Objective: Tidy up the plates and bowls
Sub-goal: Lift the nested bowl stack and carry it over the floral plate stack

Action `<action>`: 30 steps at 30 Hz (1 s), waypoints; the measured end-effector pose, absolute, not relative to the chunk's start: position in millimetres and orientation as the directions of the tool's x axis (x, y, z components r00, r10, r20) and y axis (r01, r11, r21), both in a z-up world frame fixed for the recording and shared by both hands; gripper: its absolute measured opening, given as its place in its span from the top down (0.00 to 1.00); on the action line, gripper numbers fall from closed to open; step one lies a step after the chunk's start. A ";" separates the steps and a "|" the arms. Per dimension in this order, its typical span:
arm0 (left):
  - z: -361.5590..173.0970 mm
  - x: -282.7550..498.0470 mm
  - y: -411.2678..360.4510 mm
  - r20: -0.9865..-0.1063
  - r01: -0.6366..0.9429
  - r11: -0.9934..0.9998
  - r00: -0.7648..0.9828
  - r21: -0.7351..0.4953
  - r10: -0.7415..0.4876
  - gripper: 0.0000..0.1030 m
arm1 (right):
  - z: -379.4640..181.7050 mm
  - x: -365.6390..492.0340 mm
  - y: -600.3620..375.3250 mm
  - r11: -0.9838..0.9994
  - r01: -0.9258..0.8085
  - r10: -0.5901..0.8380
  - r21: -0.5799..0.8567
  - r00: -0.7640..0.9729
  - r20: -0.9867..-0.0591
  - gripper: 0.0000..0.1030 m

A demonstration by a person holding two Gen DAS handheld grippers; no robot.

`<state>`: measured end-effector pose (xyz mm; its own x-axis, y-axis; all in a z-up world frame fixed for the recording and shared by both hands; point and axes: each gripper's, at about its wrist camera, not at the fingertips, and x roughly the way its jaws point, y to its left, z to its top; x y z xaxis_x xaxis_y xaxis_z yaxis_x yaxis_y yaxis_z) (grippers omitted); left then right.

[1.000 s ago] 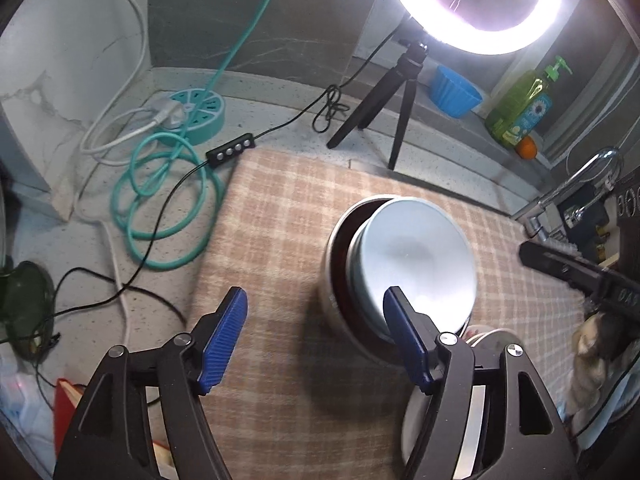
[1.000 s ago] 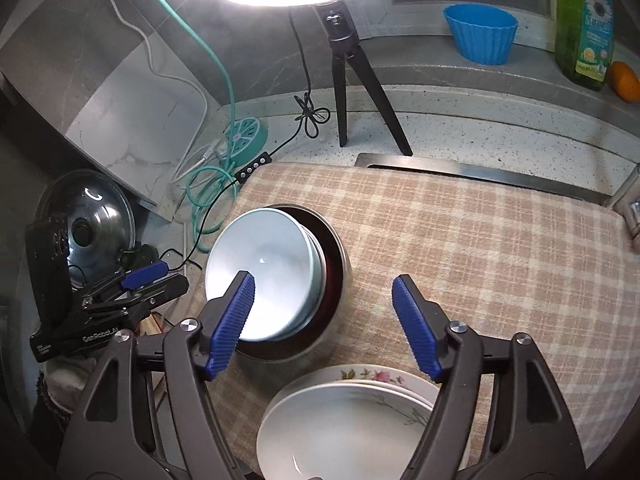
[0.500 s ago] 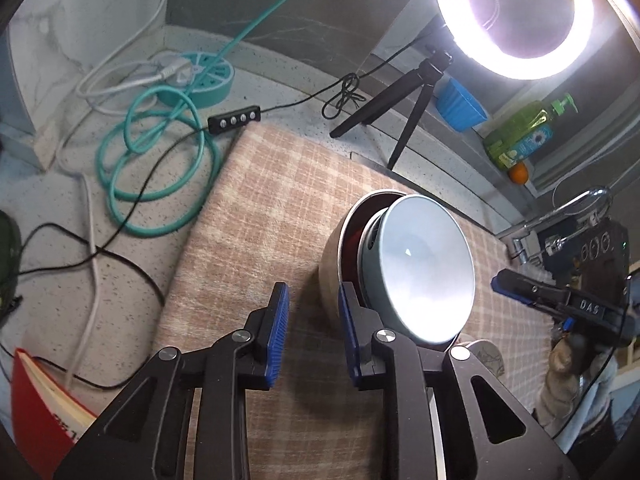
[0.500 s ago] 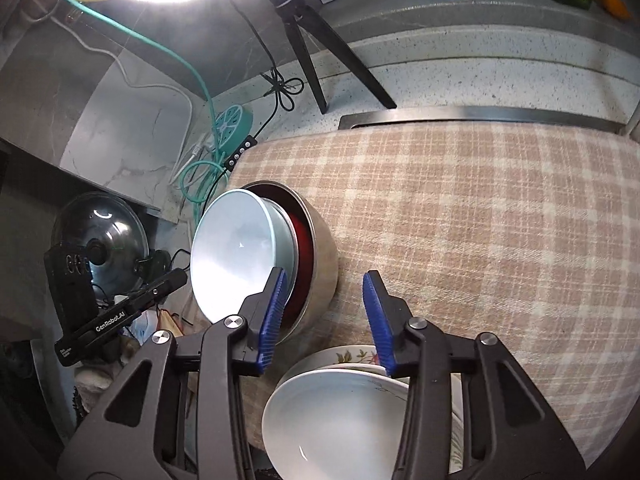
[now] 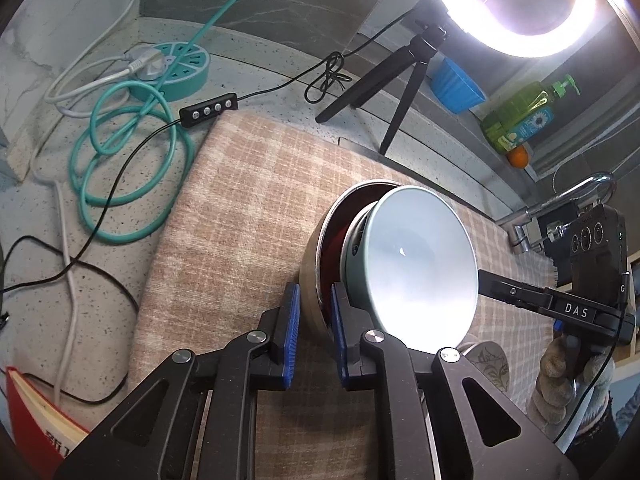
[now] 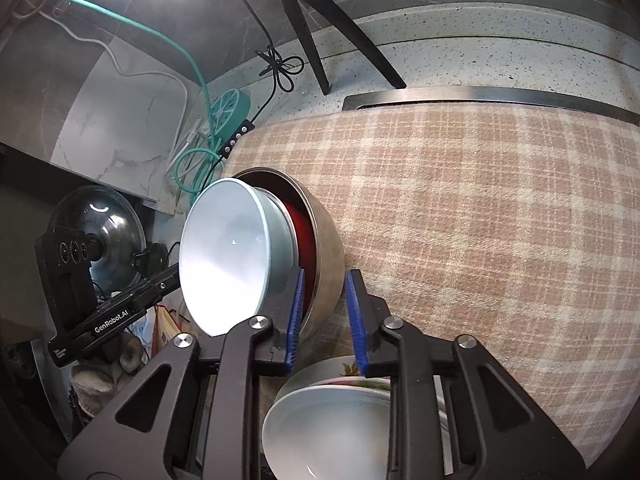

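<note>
Now both my grippers, left [image 5: 314, 330] and right [image 6: 326, 318], pinch opposite rims of the steel bowl [image 6: 326, 256]; a pale blue bowl [image 6: 224, 256] sits nested inside.

Left gripper [image 5: 313, 332]: blue pads nearly closed, clamped over the steel bowl [image 5: 312, 264] rim, one pad outside, one inside. Right gripper [image 6: 326, 320]: same grip on the opposite rim (pads pinch the wall). Both point forward and down; gloved right hand [image 5: 568, 380] wraps its handle
</note>
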<state>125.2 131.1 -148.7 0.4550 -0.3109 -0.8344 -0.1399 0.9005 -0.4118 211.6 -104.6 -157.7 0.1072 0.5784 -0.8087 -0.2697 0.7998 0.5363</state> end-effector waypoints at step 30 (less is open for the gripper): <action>-152.7 128.5 119.0 -0.855 -0.129 0.920 0.435 -0.369 -0.282 0.92 | -158.1 207.8 -89.6 0.819 -0.318 0.530 0.478 0.101 -0.842 0.88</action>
<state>128.5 119.0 -152.7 0.4350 -0.2817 -0.8552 -0.1291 0.9205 -0.3688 207.8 -89.6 -158.1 0.1005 0.5301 -0.8419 -0.3176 0.8190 0.4778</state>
